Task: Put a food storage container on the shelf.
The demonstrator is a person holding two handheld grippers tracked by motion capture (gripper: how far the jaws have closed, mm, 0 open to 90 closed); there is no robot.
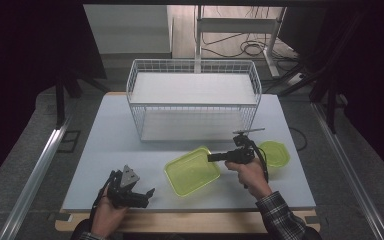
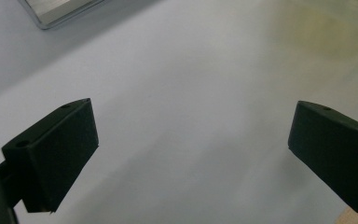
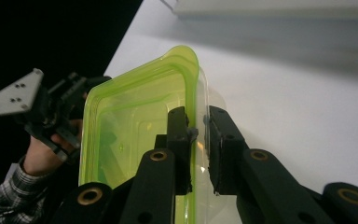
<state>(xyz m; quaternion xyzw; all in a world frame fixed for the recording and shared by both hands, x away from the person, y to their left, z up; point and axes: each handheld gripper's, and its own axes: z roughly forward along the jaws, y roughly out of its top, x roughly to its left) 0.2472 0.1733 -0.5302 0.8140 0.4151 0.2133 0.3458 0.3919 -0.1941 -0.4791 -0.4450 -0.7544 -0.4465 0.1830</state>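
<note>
fingers (image 3: pixel 179 135) pinch one of two green containers (image 1: pixel 192 170).

Layout of the work table (image 1: pixel 290 195). A wire basket (image 1: pixel 194 98) stands at the far middle of the table, its open front toward the person. Before it, near the table's centre, lies a rectangular container (image 1: pixel 190 172). A lid (image 1: pixel 276 152) lies to the right of the container, apart from it. The right gripper (image 1: pixel 211 158) sits between the two, its jaws set on the container's right wall (image 3: pixel 196 93), one inside and one outside. The left gripper (image 1: pixel 150 191) rests at the near left edge of the table, left of the container and apart from it.
</note>
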